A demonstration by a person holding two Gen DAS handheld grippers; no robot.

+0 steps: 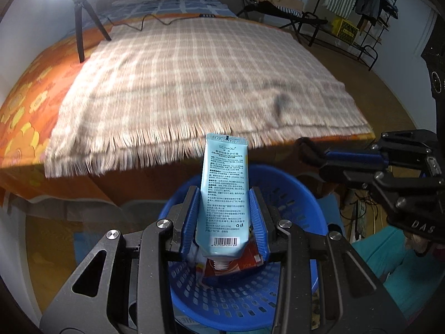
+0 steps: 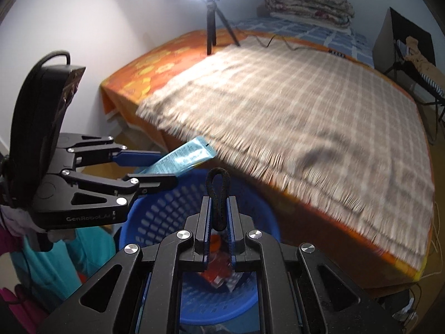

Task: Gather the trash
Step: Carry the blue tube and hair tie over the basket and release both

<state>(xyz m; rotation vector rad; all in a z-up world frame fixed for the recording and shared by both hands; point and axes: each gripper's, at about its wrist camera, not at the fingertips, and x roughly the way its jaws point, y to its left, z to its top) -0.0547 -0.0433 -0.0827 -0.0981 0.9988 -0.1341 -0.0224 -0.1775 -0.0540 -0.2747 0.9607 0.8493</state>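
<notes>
My left gripper (image 1: 224, 192) is shut on a light blue hand cream tube (image 1: 222, 194), crimped end up and cap end down, above a blue perforated basket (image 1: 306, 194). A red wrapper (image 1: 244, 264) lies inside the basket. In the right wrist view my right gripper (image 2: 219, 200) is shut on a black hair tie (image 2: 219, 189) whose loop sticks up past the fingertips, also over the basket (image 2: 167, 208). The left gripper (image 2: 167, 167) with the tube (image 2: 183, 158) shows at the left. The right gripper (image 1: 306, 146) reaches in from the right in the left wrist view.
A bed with a plaid fringed blanket (image 1: 194, 83) over an orange sheet stands just behind the basket. On the bed are a tripod lamp (image 1: 79, 14) and a cable. A folding chair (image 1: 272, 8) and a clothes rack (image 1: 370, 5) stand far right. Teal fabric (image 2: 55, 264) lies beside the basket.
</notes>
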